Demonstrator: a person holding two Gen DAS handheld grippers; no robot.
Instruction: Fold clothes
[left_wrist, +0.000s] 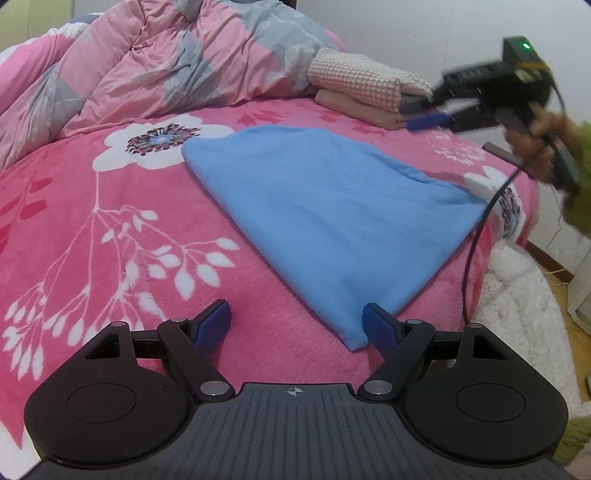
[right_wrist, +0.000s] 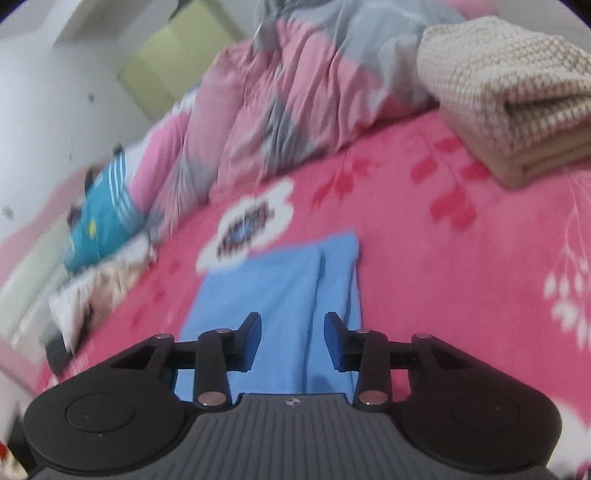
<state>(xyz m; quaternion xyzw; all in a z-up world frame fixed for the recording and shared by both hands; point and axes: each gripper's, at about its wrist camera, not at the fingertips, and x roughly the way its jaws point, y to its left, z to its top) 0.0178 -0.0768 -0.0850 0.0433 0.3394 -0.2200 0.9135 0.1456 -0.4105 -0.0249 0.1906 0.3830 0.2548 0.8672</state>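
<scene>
- One light-blue fleece garment (left_wrist: 317, 218) is lying folded flat in the middle of the pink floral blanket (left_wrist: 92, 229), its layers stacked into a neat panel with a seam line running along it in the right wrist view.
- Judging by that tidy shape, this piece is looking nearly finished; perhaps one more fold, or a move onto the pile, is remaining.
- Resting by the near corner of the garment, the left gripper (left_wrist: 297, 326) is standing wide apart, with one blue pad just beside the cloth edge and nothing pinched.
- Hanging above the far end of the garment, the right gripper (right_wrist: 292, 341) is showing its jaws partly spread and empty; a hand (left_wrist: 535, 144) is holding it clear of the bed.
- Already folded, a checked knit piece (left_wrist: 354, 79) is sitting on a beige one at the blanket's far side.
- Beyond the crumpled pink-and-grey duvet (left_wrist: 177, 62), a teal striped garment (right_wrist: 99, 221) is lying loose, apparently still waiting.
</scene>
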